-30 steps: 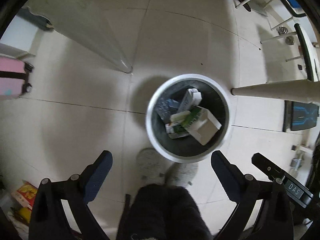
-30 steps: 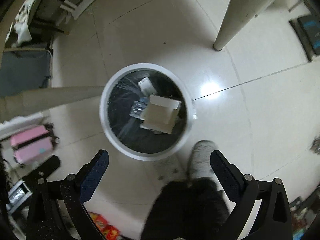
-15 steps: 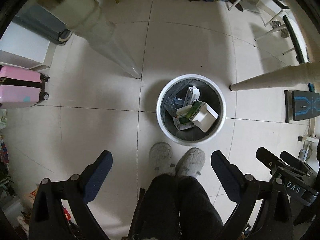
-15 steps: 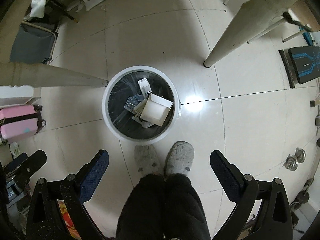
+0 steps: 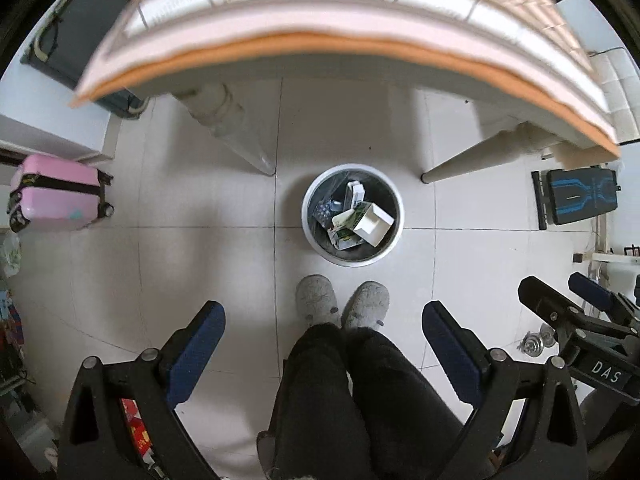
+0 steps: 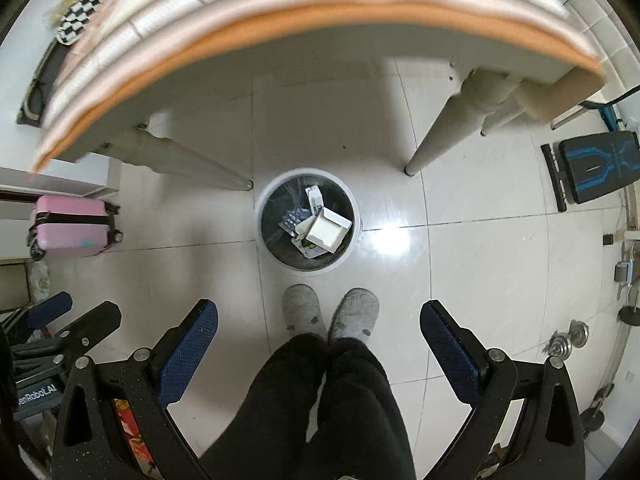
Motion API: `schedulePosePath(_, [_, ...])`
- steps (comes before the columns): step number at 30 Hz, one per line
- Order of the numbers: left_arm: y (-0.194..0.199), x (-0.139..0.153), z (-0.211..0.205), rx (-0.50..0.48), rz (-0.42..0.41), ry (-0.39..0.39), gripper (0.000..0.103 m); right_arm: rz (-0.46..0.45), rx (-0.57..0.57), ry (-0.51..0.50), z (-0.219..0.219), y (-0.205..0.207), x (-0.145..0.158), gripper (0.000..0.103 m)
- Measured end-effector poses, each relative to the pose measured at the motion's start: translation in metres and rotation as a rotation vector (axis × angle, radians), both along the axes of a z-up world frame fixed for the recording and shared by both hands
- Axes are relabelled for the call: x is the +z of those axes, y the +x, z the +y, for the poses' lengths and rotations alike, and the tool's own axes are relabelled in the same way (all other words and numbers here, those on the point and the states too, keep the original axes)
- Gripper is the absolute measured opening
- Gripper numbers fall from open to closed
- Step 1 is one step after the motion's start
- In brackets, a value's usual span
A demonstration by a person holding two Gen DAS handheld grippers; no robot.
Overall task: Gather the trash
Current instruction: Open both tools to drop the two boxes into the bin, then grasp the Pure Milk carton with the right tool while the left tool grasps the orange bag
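Both claws wide apart, empty: left claw point(image 5: 323, 334), right claw point(image 6: 318, 330). Trash point(image 5: 358, 220) sits in bin point(image 5: 316, 236) on floor, below tabletop point(image 5: 320, 36), just beyond my slippers point(image 5: 316, 300). Risk: tabletop edge is near; I could clip it raising a claw.

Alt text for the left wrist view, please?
Open, empty left hand-held gripper points down at a round trash bin holding cartons and boxes, on white tile floor before the person's grey slippers, under a table edge.
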State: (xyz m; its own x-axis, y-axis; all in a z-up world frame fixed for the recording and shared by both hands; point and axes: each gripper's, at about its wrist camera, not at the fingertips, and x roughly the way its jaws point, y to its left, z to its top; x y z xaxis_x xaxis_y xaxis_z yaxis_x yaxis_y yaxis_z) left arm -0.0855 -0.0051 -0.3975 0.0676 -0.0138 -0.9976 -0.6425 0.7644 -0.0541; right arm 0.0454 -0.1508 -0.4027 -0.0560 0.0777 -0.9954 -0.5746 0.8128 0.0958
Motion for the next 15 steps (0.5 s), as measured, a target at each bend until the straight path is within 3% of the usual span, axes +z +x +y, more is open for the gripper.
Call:
schedulePosePath(9, [0.009,0.079,0.01,0.005,-0.107,0.084,0.101,-0.036,-0.007,0.082,0.0,0.004,0.101,0.102])
schedulePosePath(12, [0.024,0.097,0.028,0.052,-0.131,0.127,0.101,-0.048,-0.04,0.124,0.009,0.025,0.128,0.102])
schedulePosePath(15, [0.047,0.109,0.047,0.091,-0.118,0.218,0.101,-0.076,-0.052,0.151,0.027,0.062,0.149,0.102])
